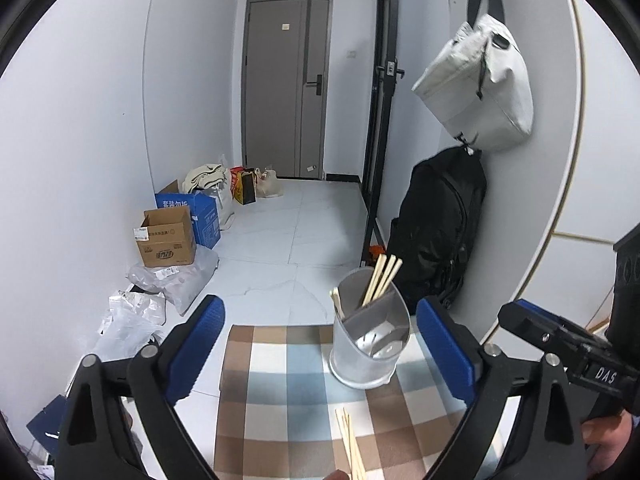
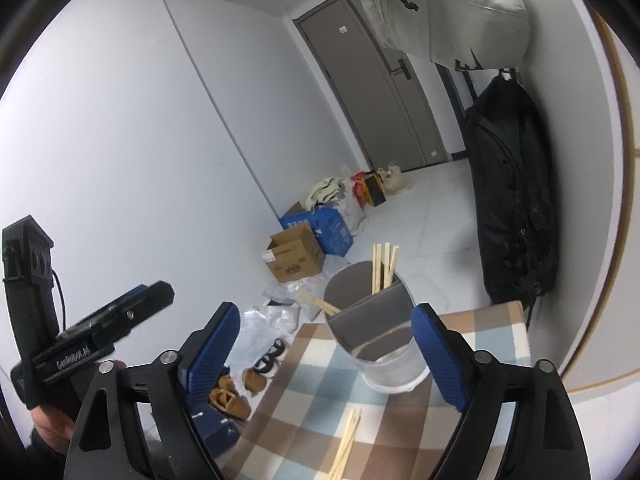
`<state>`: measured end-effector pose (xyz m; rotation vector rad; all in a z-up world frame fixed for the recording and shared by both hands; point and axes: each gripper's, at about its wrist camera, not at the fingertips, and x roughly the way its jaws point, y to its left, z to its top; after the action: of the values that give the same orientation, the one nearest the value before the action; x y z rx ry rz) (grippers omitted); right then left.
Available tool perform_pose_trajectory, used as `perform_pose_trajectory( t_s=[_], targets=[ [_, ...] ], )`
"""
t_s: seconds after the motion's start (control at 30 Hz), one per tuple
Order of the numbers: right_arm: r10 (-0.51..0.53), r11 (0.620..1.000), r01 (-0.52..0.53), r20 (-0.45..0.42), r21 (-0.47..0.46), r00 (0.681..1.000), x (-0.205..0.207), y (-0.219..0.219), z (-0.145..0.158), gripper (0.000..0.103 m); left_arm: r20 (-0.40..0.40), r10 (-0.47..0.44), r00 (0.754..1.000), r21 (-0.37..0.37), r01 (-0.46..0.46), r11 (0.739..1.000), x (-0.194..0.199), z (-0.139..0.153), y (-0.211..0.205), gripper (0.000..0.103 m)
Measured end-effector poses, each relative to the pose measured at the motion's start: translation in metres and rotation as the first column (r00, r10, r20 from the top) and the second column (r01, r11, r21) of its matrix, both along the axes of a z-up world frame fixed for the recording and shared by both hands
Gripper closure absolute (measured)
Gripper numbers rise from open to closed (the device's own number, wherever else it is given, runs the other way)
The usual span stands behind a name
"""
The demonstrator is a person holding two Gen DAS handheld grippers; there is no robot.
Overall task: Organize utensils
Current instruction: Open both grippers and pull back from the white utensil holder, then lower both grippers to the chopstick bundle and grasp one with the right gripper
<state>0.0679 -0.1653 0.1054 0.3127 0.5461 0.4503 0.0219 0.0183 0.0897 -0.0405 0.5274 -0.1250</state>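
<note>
Standing in the far compartment of the utensil holder (image 1: 370, 336) are several chopsticks (image 1: 382, 278) — more chopsticks on the cloth (image 1: 350, 446) are lying near, waiting. Both the left gripper (image 1: 320, 348) and right gripper (image 2: 326, 354) are gaping wide, holding nothing — partly done.

Holder (image 1: 370, 344) stands on the tablecloth (image 1: 280, 400) — loose chopsticks (image 1: 352, 446) lie before it.

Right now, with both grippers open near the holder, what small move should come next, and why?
Probably lower the right gripper onto the loose chopsticks lying on the checked cloth and close on them. Several chopsticks already stand in the holder, these remain outside it, and both the right gripper and the left gripper are open with nothing between their fingers.
</note>
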Motion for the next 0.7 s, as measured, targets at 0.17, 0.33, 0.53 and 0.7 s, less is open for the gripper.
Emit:
perform_pose_trajectory(
  t_s=[0.17, 0.33, 0.53, 0.7],
  targets=[
    [-0.011, 1.000, 0.011, -0.002, -0.018, 1.000, -0.016, 0.001, -0.013, 0.008, -0.011, 0.003, 1.000, -0.019, -0.003, 1.000, -0.010, -0.015, 0.001, 0.006],
    [-0.022, 1.000, 0.022, -0.008, -0.022, 1.000, -0.029, -0.002, -0.027, 0.003, -0.025, 0.023, 0.999, -0.030, -0.024, 0.999, -0.020, -0.035, 0.001, 0.006],
    [-0.020, 0.998, 0.020, -0.004, -0.058, 1.000, -0.041, -0.002, -0.045, 0.000, -0.035, 0.042, 0.999, -0.043, -0.043, 0.998, -0.025, -0.057, 0.002, 0.006],
    [-0.002, 0.994, 0.001, -0.010, -0.106, 1.000, -0.046, 0.005, -0.063, 0.000, -0.048, 0.066, 0.997, -0.052, -0.069, 0.996, -0.022, -0.074, 0.009, 0.006]
  ],
)
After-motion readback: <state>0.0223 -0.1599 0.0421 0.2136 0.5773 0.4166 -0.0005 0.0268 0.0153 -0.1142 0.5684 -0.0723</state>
